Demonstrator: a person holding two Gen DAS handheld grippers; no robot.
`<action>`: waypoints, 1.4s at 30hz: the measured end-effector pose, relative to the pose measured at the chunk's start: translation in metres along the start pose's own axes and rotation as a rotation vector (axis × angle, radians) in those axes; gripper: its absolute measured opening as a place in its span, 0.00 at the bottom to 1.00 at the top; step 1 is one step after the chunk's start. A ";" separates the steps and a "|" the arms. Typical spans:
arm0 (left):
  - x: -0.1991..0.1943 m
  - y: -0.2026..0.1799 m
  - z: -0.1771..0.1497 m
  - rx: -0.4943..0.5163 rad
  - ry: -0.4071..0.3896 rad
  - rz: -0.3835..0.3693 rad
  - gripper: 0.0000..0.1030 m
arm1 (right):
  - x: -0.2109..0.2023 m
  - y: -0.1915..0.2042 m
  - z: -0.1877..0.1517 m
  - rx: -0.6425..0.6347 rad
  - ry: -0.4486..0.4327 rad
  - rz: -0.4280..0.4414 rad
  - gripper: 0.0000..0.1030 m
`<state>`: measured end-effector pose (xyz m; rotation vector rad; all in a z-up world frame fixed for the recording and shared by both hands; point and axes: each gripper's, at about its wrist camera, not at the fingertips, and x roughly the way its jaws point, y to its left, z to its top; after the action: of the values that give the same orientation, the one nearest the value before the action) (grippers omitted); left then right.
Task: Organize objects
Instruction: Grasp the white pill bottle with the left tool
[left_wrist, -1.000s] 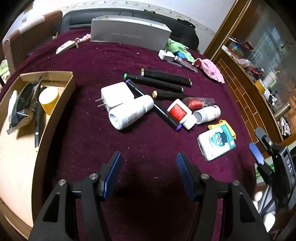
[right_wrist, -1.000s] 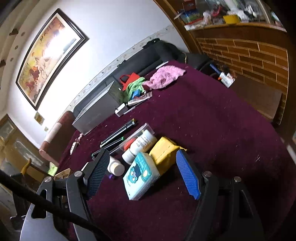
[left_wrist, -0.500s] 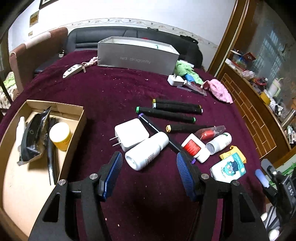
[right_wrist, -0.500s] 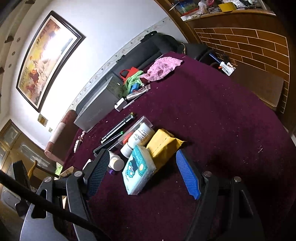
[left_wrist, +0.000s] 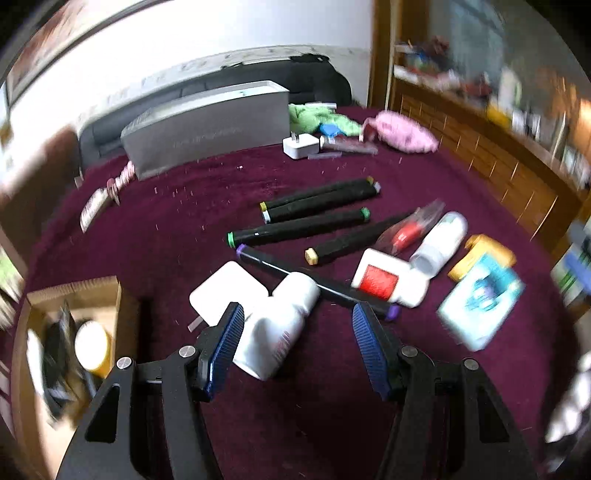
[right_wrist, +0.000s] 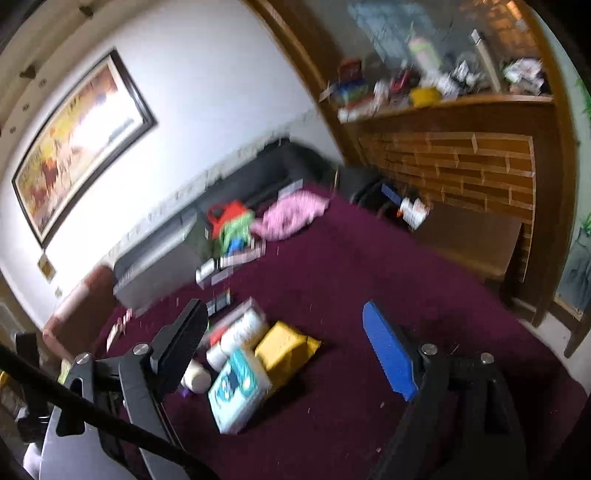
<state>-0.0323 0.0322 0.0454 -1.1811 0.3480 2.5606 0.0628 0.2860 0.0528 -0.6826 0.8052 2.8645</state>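
Straddling the bottle (left_wrist: 275, 332), left gripper (left_wrist: 295, 343) ungripped; right gripper (right_wrist: 284, 350) opening, empty. Bottle likely light, smooth; grasp mid-body.

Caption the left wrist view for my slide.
Open left gripper nears a white bottle lying on maroon cloth, cardboard box alongside.

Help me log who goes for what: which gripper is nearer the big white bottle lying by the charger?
Left. The left gripper is open around the big white bottle, fingers not yet pressing. The right gripper, jaws opening, sits over by the tissue pack.
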 end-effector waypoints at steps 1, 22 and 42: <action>0.006 -0.004 0.002 0.032 0.004 0.026 0.53 | 0.004 0.001 -0.001 -0.004 0.022 0.002 0.84; 0.024 0.006 -0.001 -0.262 0.048 -0.257 0.52 | 0.014 0.002 -0.009 -0.039 0.104 -0.051 0.84; 0.022 -0.002 -0.019 -0.059 0.131 -0.051 0.29 | 0.025 0.003 -0.013 -0.045 0.174 -0.052 0.84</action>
<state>-0.0322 0.0315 0.0165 -1.3649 0.2695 2.4721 0.0450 0.2761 0.0332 -0.9547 0.7323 2.8136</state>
